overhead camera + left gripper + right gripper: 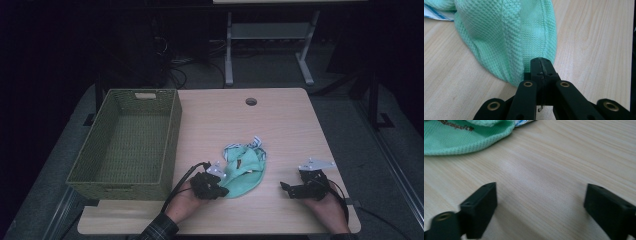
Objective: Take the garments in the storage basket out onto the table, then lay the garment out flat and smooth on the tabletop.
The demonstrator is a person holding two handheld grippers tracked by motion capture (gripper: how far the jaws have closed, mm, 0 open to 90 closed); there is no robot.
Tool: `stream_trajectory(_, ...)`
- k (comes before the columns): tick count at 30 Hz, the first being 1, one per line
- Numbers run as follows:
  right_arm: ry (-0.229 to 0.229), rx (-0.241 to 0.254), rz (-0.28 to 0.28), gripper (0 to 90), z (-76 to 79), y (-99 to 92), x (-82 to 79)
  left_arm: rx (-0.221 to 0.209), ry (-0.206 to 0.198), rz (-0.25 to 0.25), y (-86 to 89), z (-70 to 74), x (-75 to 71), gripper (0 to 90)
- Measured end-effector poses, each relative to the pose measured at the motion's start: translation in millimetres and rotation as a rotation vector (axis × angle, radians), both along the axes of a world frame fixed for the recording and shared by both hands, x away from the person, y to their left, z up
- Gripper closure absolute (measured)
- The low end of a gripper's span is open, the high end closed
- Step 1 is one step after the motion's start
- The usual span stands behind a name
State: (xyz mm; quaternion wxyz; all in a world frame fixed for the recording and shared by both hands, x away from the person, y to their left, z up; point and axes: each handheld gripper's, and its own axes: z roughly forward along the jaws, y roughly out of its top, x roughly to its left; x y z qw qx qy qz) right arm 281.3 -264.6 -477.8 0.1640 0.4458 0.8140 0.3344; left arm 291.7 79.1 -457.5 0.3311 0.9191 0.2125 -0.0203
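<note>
- Far left of the high view sits the woven green basket, its long side along the table's left edge. If that is where the cloth goes, I judge it a short carry to the left for my left hand, lifting high enough to clear the near wall.
- My left gripper is at the near left edge of the mint-green garment, which lies crumpled near the middle of the table, closer to my side. In the left gripper view my jaws are pressed together on the garment's hem, with the waffle-knit fabric bunched just ahead of them.
- To do this well, I would check the pinch takes in more than a single edge layer before lifting; a thin hold on knit fabric could slip. Lift slowly, so the rest of the cloth trails free rather than dragging the striped piece tucked at its far side.
- My right gripper rests on the table to the right of the garment, apart from it. Its jaws stand apart with nothing but bare wood between them, the cloth lying ahead. It could take the opposite edge if the cloth sags.
- The table is pale wood grain, smooth, with a round cable hole near the far edge.
- Beyond it the room is dim: a dark floor, cables, and the white legs of another desk.
</note>
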Motion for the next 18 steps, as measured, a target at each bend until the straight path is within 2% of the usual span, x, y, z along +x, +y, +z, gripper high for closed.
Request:
stream_trajectory(3, -0.002, 0.019, -0.001, 13.7, 6.8, 0.1, -0.1, 0.013, -0.007, -0.007, -0.2, 0.6, -0.3, 89.5)
stream_trajectory(5, -0.024, 0.030, 0.014, 13.4, 15.0, 1.4, 0.7, 0.017, -0.010, -0.010, -0.6, 0.8, -0.3, 89.4)
stream_trajectory(7, -0.028, 0.050, 0.022, 13.5, 20.1, 2.7, 2.0, 0.000, 0.002, 0.003, -0.1, -0.1, -0.3, 89.4)
stream_trajectory(9, -0.017, 0.082, 0.030, 13.5, 24.3, 4.4, 5.3, -0.002, 0.007, -0.001, 0.9, -0.4, 1.1, 89.5)
stream_trajectory(14, -0.013, 0.100, 0.060, 14.8, 36.8, 8.0, 14.4, 0.005, 0.011, -0.006, 0.4, 0.2, 1.8, 89.5)
stream_trajectory(18, -0.014, 0.123, 0.080, 22.5, 47.7, 8.9, 22.3, 0.005, 0.009, -0.005, 0.3, 0.2, 1.4, 89.5)
